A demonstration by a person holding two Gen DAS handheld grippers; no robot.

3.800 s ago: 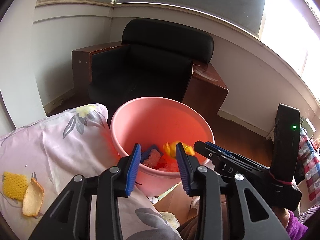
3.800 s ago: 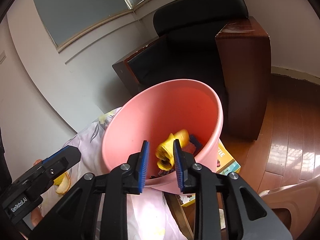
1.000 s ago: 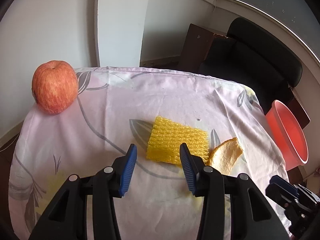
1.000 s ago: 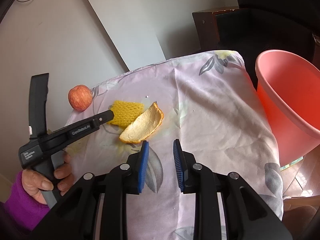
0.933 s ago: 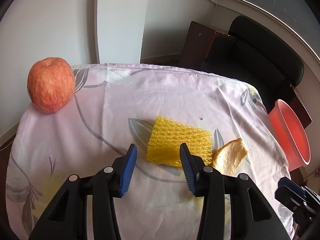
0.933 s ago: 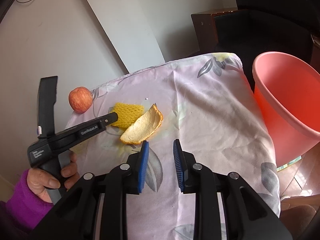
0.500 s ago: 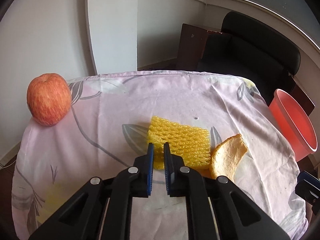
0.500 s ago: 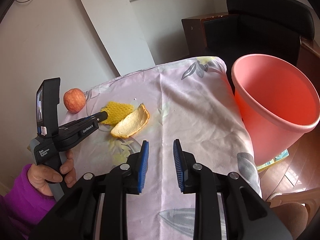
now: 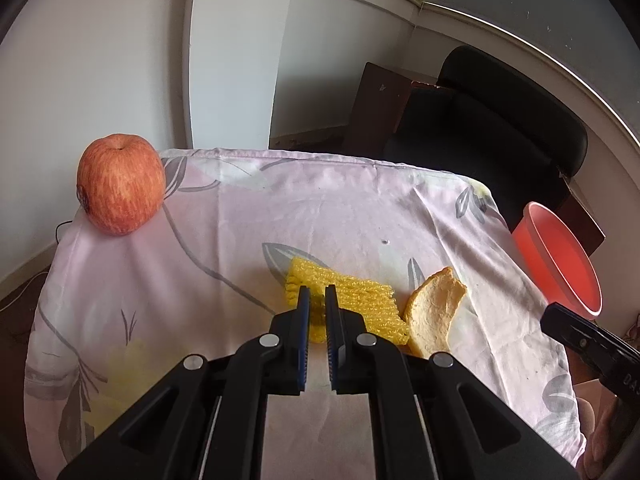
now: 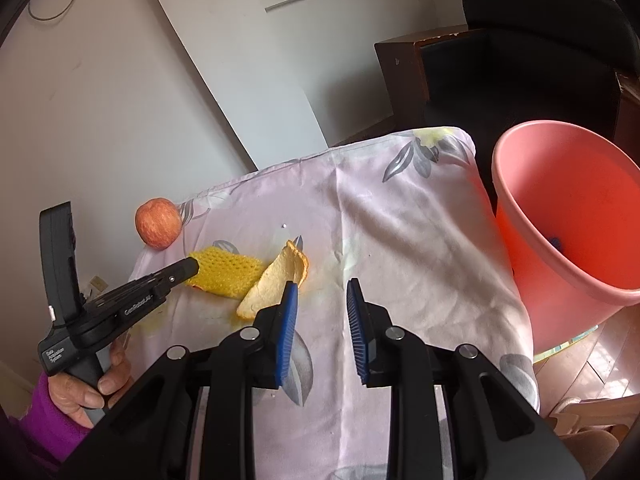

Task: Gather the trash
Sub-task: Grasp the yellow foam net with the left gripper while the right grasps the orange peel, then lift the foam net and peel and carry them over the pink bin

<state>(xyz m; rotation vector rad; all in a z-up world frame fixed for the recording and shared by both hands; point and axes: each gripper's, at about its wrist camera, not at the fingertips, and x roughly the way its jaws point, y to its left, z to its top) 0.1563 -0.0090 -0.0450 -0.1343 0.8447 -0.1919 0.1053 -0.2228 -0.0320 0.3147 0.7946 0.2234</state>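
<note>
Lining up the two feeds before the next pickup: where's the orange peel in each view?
Left wrist: orange peel lower right of centre, right of the yellow foam net.
Right wrist: orange peel left of centre, touching the net's right end.
Shared landmark: the apple.

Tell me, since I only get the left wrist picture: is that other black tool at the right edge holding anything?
Observer: No. The right gripper has its jaws apart with nothing between them, only the tablecloth below.
Operator: Is the pink bucket empty?
Observer: Not quite. The right wrist view looks into the bucket and shows a small blue scrap low inside.
Operator: Who holds the tool in my picture?
Observer: A hand in a purple sleeve grips the handle of the left gripper, whose jaws have just closed on the yellow foam net.
</note>
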